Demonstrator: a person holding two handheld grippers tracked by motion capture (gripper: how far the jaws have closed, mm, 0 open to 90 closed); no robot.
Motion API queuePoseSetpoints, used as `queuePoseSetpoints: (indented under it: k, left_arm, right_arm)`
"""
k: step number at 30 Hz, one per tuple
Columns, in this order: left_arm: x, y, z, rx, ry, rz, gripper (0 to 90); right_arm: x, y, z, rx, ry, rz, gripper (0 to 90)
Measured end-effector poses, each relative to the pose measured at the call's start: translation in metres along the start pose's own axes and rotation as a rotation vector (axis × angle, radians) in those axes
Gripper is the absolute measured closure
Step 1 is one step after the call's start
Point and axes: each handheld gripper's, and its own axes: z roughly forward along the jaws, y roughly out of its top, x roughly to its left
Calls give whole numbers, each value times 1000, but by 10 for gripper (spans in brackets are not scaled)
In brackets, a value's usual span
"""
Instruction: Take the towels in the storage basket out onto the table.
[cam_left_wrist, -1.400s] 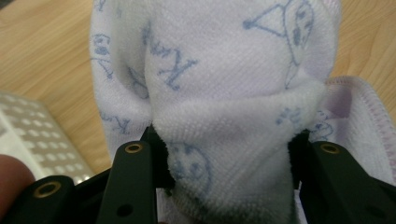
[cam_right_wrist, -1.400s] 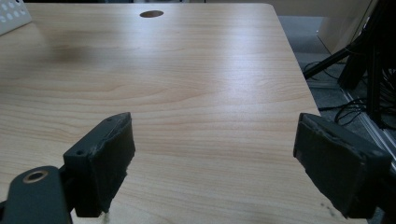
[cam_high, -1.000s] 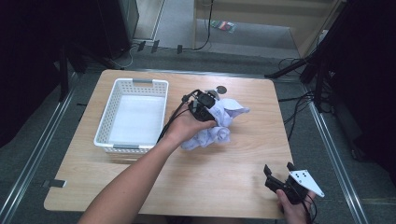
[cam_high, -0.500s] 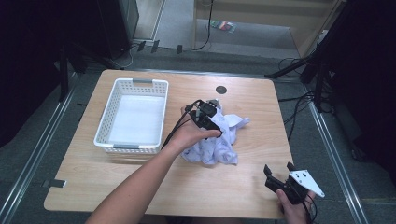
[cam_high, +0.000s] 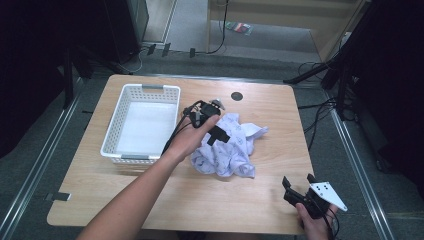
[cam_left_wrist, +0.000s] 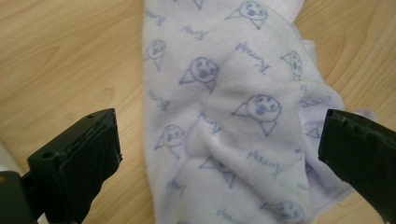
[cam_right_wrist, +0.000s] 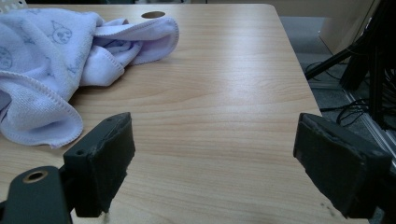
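Scene: a wooden desk (cam_high: 270, 200) seen from above, with a person's forearms coming in from the near edge.
Towel: a crumpled pale lilac towel (cam_high: 227, 150) printed with small blue faces lies near the middle of the desk, a little toward the right edge.
Basket: an empty white basket (cam_high: 142, 125) stands on the left half of the desk, just beside the towel.
Left gripper: the left gripper (cam_high: 212, 127) hovers over the towel's far left part, jaws spread wide and released, the cloth bunched between them in the left gripper view (cam_left_wrist: 233, 140).
Right gripper: the right gripper (cam_high: 300, 192) waits at the near right corner, well apart from the towel, jaws spread and holding nothing; its own view looks across bare wood toward the cloth (cam_right_wrist: 56, 60).
Step in hand: it looks like the left gripper is lining up to pinch the towel.
Next move: probably lower the jaws onto a raised fold and close; the loose cloth may slip, so a thick ridge seems the safest bite.
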Motion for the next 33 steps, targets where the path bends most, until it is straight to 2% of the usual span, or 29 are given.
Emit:
queuePoseSetpoints:
  k: [5,15,25,29,33]
  left_arm:
    - [14,-8,-14,-22,29,-23,0]
    - [36,-28,-46,-83,60,-54,0]
    - [59,-50,-70,-129,84,-90,0]
    - [67,-62,-76,-139,113,-99,0]
    - [77,-74,-82,-149,115,-120,0]
  right_arm:
    - [0,0,0,1,0,0,127]
    - [0,0,0,5,-3,3,127]
    - [0,0,0,5,-4,2,127]
    - [0,0,1,5,-5,1,127]
    - [0,0,1,5,-5,0,127]
